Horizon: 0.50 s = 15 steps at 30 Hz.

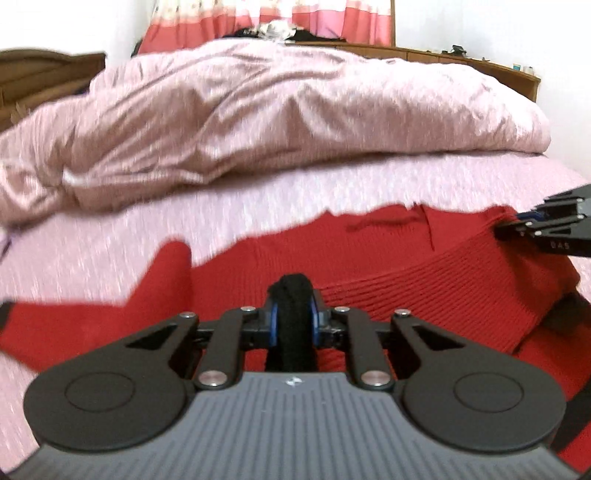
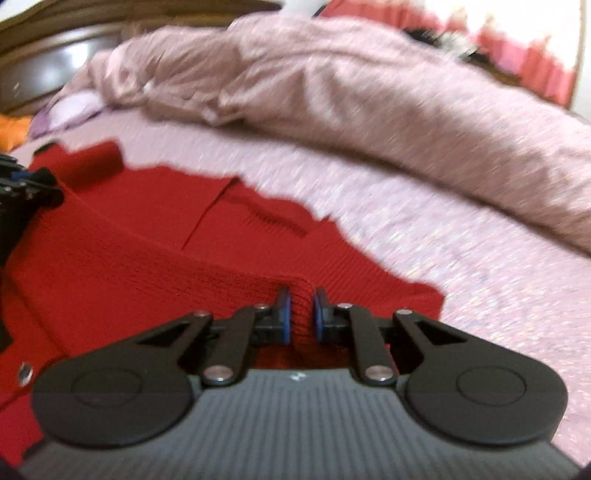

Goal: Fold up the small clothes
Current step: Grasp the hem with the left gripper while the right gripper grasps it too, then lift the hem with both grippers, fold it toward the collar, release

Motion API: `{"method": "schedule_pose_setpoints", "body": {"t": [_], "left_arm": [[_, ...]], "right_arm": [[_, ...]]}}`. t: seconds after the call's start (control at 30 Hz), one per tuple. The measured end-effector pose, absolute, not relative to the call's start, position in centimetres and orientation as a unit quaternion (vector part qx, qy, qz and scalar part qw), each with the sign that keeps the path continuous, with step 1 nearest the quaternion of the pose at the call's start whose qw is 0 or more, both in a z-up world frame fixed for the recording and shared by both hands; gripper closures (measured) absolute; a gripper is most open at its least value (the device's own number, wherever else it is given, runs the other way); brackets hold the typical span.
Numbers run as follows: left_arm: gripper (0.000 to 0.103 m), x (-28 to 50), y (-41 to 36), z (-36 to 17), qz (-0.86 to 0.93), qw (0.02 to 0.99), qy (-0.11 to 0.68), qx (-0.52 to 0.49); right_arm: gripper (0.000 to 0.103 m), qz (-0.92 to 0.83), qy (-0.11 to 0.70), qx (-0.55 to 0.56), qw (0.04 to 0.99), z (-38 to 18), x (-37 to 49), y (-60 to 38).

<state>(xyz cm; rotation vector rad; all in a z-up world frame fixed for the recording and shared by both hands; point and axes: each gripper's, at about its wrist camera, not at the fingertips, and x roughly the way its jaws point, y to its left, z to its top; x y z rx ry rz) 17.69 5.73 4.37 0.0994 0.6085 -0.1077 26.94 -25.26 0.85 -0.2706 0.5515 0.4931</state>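
A red knit sweater (image 1: 369,266) lies spread on the pink bed sheet (image 1: 92,240), one sleeve (image 1: 166,266) stretching to the left. My left gripper (image 1: 291,314) is shut on a black fabric edge of the sweater, which bulges up between the blue pads. In the right wrist view, my right gripper (image 2: 301,314) is shut on a pinched fold of the same red sweater (image 2: 129,240) near its right corner. Each gripper shows in the other's view: the right gripper (image 1: 517,229) at the far right edge, the left gripper (image 2: 37,188) at the far left. The fabric between them is raised.
A crumpled pink duvet (image 1: 258,122) is heaped across the bed behind the sweater. A dark wooden headboard (image 1: 37,74) stands at the left and a red-pink curtain (image 1: 295,22) hangs at the back. Something orange (image 2: 13,129) lies at the bed's far left edge.
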Motion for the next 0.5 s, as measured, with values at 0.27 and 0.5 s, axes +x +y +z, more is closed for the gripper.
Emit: {"method": "schedule_pose_setpoints", "body": {"t": [0.27,0.5], "left_arm": [[0.084,26.6,6.8,4.6,-0.037,0.942,0.328,0.062],[0.084,31.6,7.6,1.3,-0.026,0.916,0.397,0.05]], "right_arm": [[0.087,0.193,0.25,-0.093,0.944,0.4,29.1,-24.8],[0.083,0.189,0.262,-0.057,0.945,-0.6,29.3,-24.3]]}}
